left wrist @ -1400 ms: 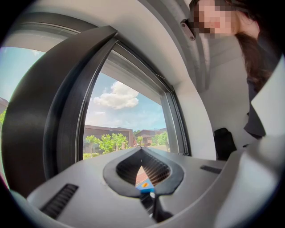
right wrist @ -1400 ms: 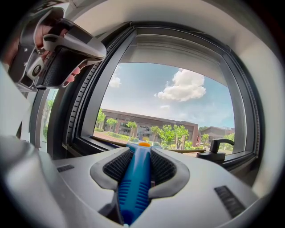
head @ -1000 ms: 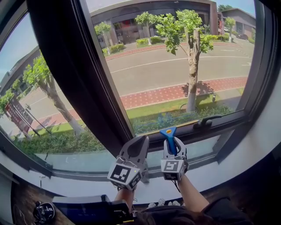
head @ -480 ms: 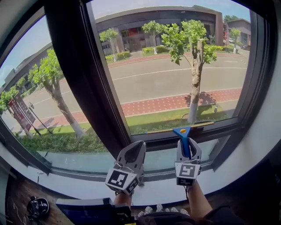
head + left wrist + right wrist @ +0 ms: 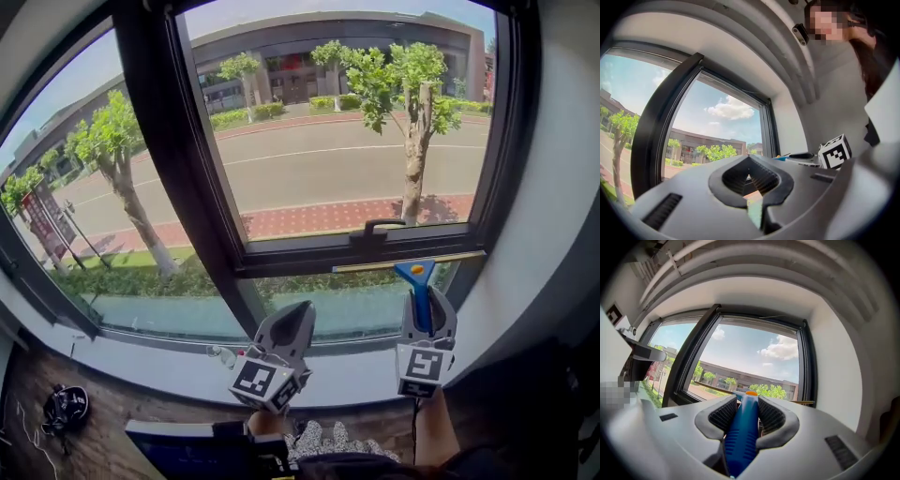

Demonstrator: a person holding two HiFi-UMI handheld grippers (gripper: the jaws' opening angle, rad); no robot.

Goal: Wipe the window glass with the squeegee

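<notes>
The squeegee (image 5: 419, 291) has a bright blue handle, an orange spot near its head and a yellowish blade. The left gripper (image 5: 298, 316) and the right gripper (image 5: 427, 302) are pale grey with black ribbing inside the jaws and black-and-white square markers. The window frame (image 5: 178, 169) is black, the sill (image 5: 356, 370) white

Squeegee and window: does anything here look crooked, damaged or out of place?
Nothing stands out. The squeegee sits straight in the right gripper, and its blade lies almost level along the frame rail. The glass shows no crack or streak. The left gripper is shut and empty.
</notes>
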